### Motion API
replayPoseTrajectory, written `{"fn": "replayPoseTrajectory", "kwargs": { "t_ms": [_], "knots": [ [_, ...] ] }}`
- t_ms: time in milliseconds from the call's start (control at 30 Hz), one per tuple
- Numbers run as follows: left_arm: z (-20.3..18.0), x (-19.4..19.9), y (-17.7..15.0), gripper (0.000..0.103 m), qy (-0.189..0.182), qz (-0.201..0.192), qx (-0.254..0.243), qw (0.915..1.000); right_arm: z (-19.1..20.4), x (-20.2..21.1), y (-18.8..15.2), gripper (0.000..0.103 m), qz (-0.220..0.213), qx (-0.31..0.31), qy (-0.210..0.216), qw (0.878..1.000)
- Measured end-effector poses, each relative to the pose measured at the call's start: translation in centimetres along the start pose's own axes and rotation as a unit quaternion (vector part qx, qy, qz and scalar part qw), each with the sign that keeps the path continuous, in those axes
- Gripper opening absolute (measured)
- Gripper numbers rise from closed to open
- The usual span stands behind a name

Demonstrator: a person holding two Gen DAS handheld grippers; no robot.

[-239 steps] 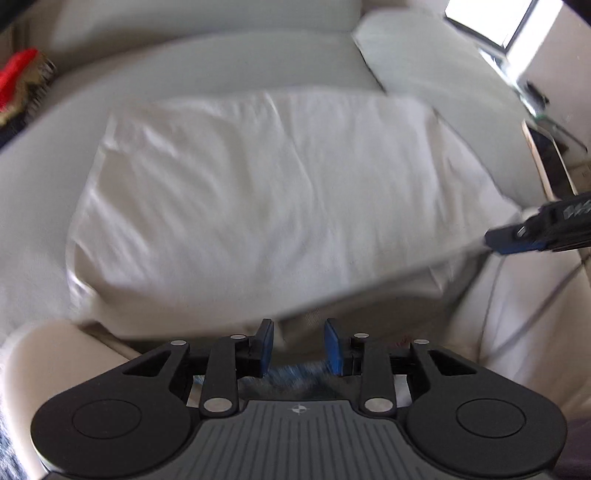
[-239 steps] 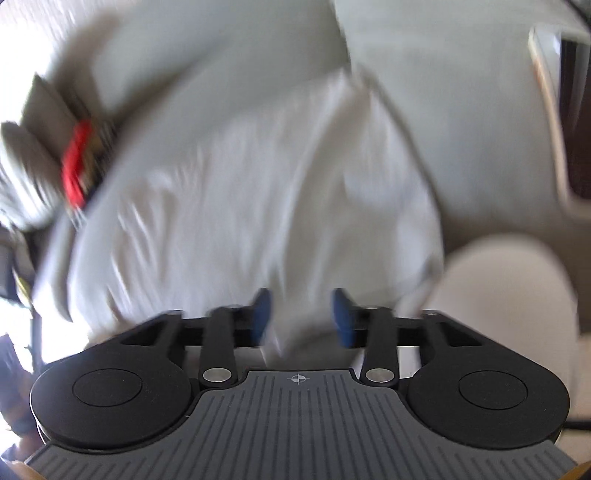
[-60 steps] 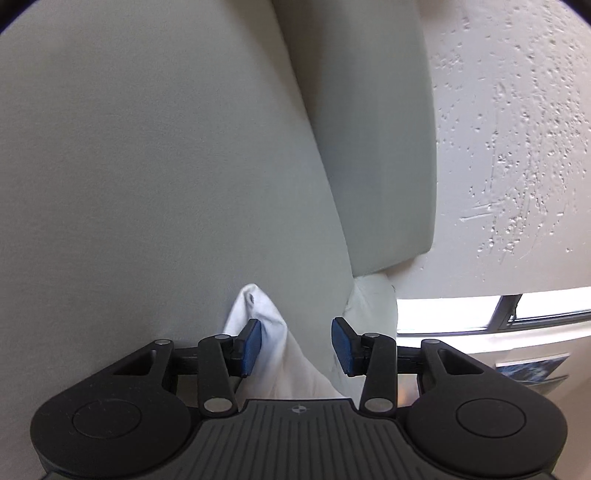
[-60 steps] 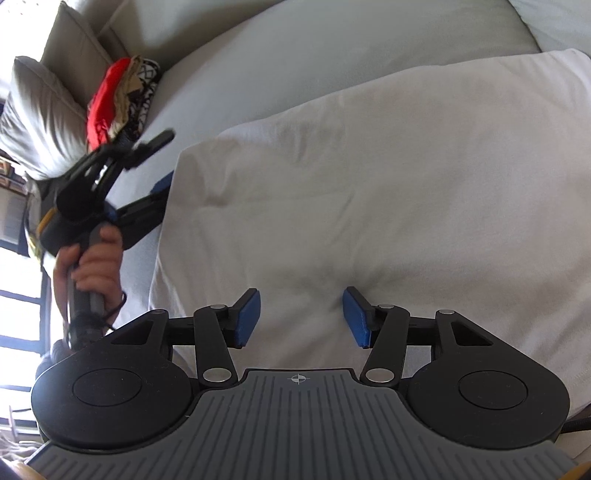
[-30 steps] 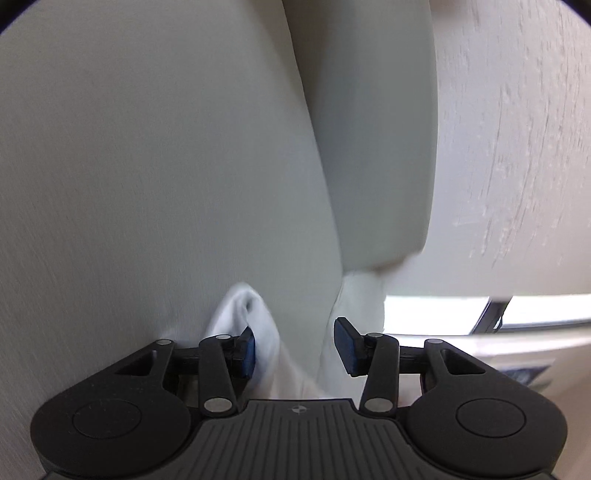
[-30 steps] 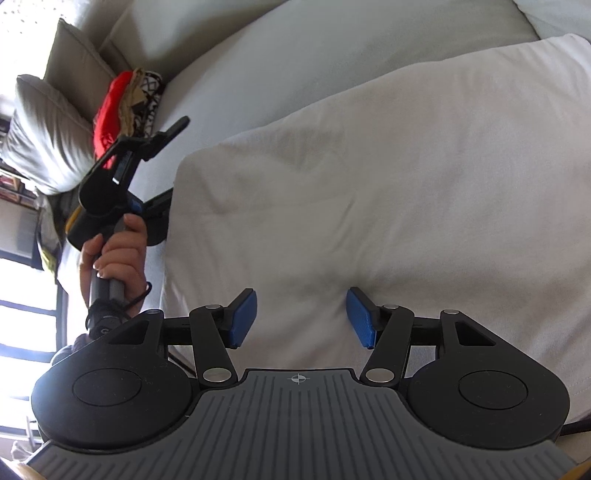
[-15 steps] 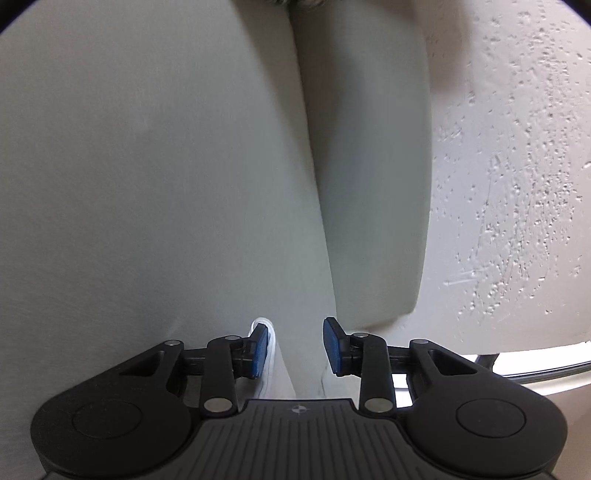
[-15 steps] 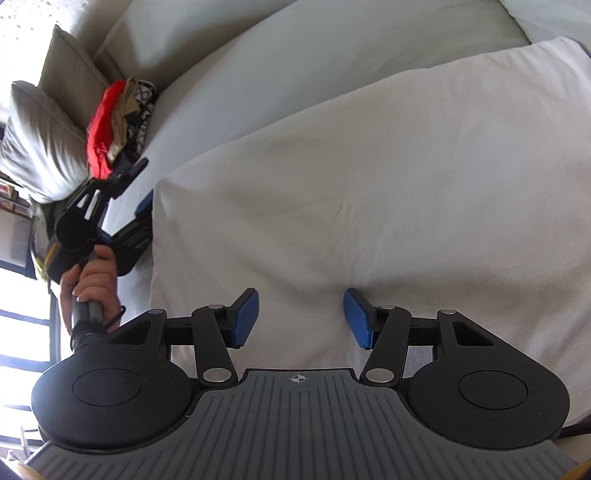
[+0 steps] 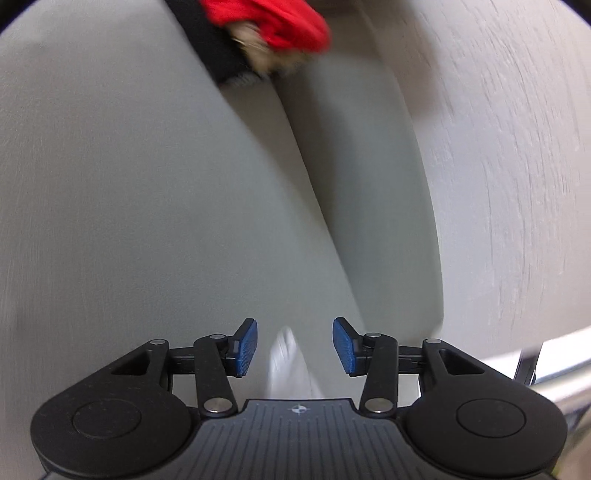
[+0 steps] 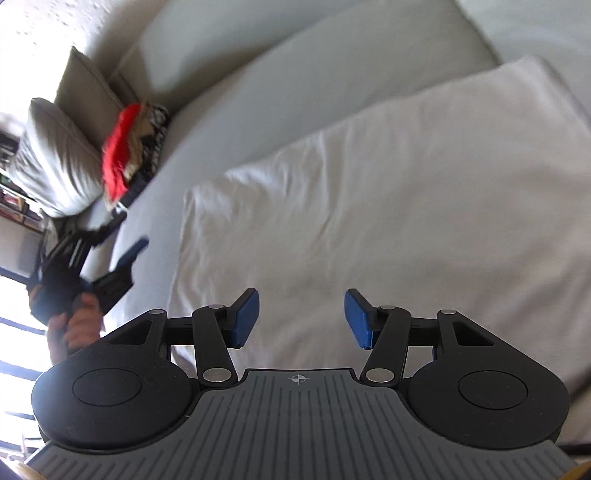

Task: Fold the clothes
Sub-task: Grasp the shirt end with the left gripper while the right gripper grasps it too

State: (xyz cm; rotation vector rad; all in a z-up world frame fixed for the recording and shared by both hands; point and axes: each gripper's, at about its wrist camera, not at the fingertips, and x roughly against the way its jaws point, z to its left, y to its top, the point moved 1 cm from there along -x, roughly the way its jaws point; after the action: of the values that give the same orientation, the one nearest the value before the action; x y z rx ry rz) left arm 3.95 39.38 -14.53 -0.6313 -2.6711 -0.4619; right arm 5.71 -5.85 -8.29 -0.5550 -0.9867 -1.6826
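Sofa [image 10: 295,74] scene — left gripper [image 9: 294,349] lets the shirt [image 10: 388,203] go, fingers opening, right gripper [image 10: 301,317] fingers apart and empty — fold laid.

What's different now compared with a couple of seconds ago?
The left gripper has let go of the white cloth's corner; its jaws are opening and it has swung up toward the red clothes pile. The right gripper stays open above the folded white cloth, which hasn't moved on the sofa.
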Motion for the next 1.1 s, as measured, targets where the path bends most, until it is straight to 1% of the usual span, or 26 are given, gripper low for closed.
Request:
{"fn": "replayPoseTrajectory", "kwargs": {
  "t_ms": [33,100,133,200,233,300,333,367,400,433,467,500,533,567,600,667,700,767,833,900,967,1033,1067,1100],
  "knots": [
    [-2.3,0.0,-1.1,0.046,0.01,0.016,-0.031,0.9993,-0.5,1.3,0.0,0.058,-0.01,-0.006,0.004,1.0],
    [-5.9,1.8,-3.4,0.048,0.004,0.05,-0.085,0.9951,-1.7,4.1,0.0,0.057,-0.043,-0.012,-0.003,0.999],
    [-7.6,2.7,-4.6,0.048,-0.002,0.069,-0.109,0.9917,-2.3,5.6,0.0,0.057,-0.061,-0.013,-0.008,0.998],
    [-10.3,4.7,-7.1,0.052,-0.001,0.104,-0.146,0.9838,-3.5,8.5,-0.1,0.058,-0.099,-0.014,-0.024,0.995],
    [-11.1,5.8,-8.4,0.052,0.01,0.115,-0.16,0.9804,-4.1,9.9,-0.1,0.059,-0.12,-0.012,-0.037,0.992],
    [-12.3,7.0,-10.5,0.053,0.046,0.125,-0.182,0.9742,-5.9,11.9,-0.2,0.06,-0.145,-0.02,-0.058,0.988],
    [-12.7,7.2,-11.4,0.053,0.069,0.123,-0.198,0.97,-6.9,12.3,-0.3,0.051,-0.148,-0.025,-0.068,0.986],
    [-12.8,7.2,-12.5,0.053,0.1,0.116,-0.219,0.9635,-7.8,12.0,-0.3,0.036,-0.138,-0.028,-0.078,0.987],
    [-12.9,6.8,-13.4,0.053,0.128,0.109,-0.244,0.9551,-8.6,11.3,-0.3,0.007,-0.125,-0.03,-0.088,0.988],
    [-12.9,6.3,-14.4,0.052,0.155,0.094,-0.27,0.9456,-8.8,10.6,-0.3,0.005,-0.118,-0.026,-0.091,0.988],
    [-12.6,5.5,-15.2,0.048,0.18,0.078,-0.288,0.9372,-8.8,9.8,-0.2,0.005,-0.116,-0.019,-0.091,0.989],
    [-12.5,4.3,-15.7,0.044,0.194,0.068,-0.306,0.9295,-8.8,9.0,-0.1,0.005,-0.113,-0.011,-0.09,0.989],
    [-12.3,2.5,-15.9,0.031,0.196,0.064,-0.319,0.925,-8.8,8.2,-0.1,0.005,-0.111,-0.003,-0.089,0.99],
    [-12.0,1.4,-16.2,0.019,0.195,0.067,-0.324,0.9231,-8.6,7.6,0.1,0.006,-0.111,0.002,-0.085,0.99],
    [-11.7,0.3,-16.7,0.016,0.194,0.07,-0.329,0.9214,-8.4,7.1,0.5,0.007,-0.115,0.006,-0.078,0.99],
    [-11.2,-1.2,-17.2,0.015,0.202,0.053,-0.36,0.909,-8.1,6.4,1.2,0.008,-0.123,0.012,-0.066,0.99],
    [-11.0,-1.8,-17.4,0.015,0.217,0.047,-0.365,0.9041,-8.2,6.3,1.7,0.008,-0.127,0.01,-0.061,0.99],
    [-10.0,-2.1,-16.9,0.014,0.267,0.059,-0.339,0.9001,-8.8,6.0,2.7,0.008,-0.133,-0.002,-0.054,0.99],
    [-9.0,-2.4,-16.3,0.013,0.318,0.072,-0.31,0.8931,-9.7,6.0,3.5,0.008,-0.142,-0.012,-0.051,0.989],
    [-8.6,-1.6,-15.1,0.012,0.344,0.08,-0.286,0.8909,-11.0,5.7,4.5,0.008,-0.149,-0.024,-0.055,0.987],
    [-8.8,-0.9,-14.3,0.01,0.367,0.087,-0.282,0.8822,-12.7,5.2,5.6,0.008,-0.152,-0.05,-0.052,0.986],
    [-9.8,-0.6,-13.9,0.009,0.361,0.081,-0.298,0.8798,-14.1,4.6,6.6,0.008,-0.159,-0.075,-0.045,0.983],
    [-10.7,-0.7,-13.9,0.012,0.35,0.076,-0.311,0.8804,-14.5,4.2,7.2,0.008,-0.164,-0.083,-0.037,0.982],
    [-11.5,-1.2,-14.0,0.012,0.331,0.072,-0.322,0.8841,-14.7,3.8,7.7,0.008,-0.169,-0.087,-0.024,0.982]
  ]
}}
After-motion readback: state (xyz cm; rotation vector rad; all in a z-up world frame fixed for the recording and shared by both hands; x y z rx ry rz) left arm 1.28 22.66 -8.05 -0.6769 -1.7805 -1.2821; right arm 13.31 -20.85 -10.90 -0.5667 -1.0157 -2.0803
